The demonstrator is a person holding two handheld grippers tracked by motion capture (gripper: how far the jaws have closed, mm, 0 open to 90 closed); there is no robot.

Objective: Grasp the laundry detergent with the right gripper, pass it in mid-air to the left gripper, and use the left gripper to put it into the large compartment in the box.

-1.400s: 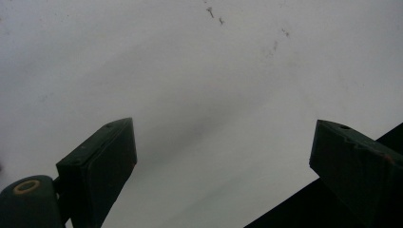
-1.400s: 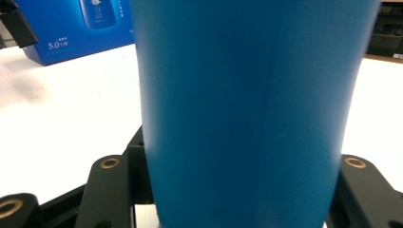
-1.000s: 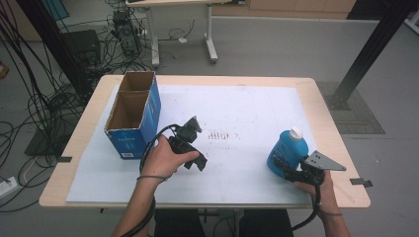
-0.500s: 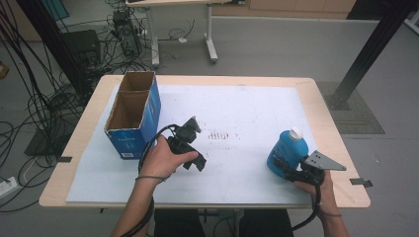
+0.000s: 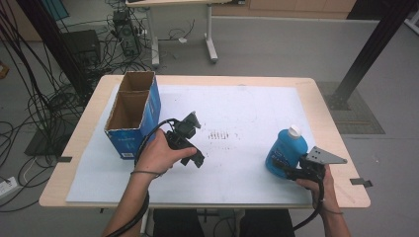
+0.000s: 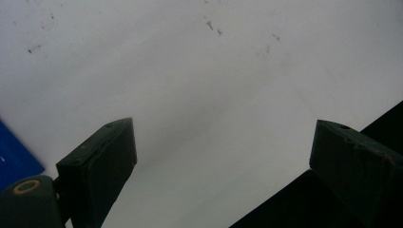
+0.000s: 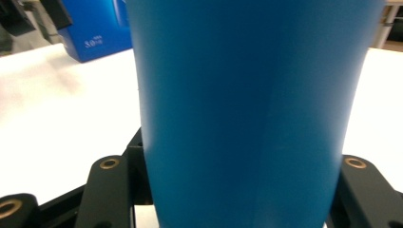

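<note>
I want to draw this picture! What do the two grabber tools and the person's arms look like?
Both grabbers are black. The left gripper has two flat blocky jaws and a black cable looping along the bare forearm. The right gripper carries a grey three-cornered plate on top and has brass-ringed holes. No sleeves; a thin band circles the left wrist.

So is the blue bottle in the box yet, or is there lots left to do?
Not yet. Done: the right hand-held gripper has shut on the blue plastic bottle with a white cap. In hand: the bottle stands upright on the white table cover. Probably left: carrying it to the open blue cardboard box. The left hand-held gripper is open.
</note>
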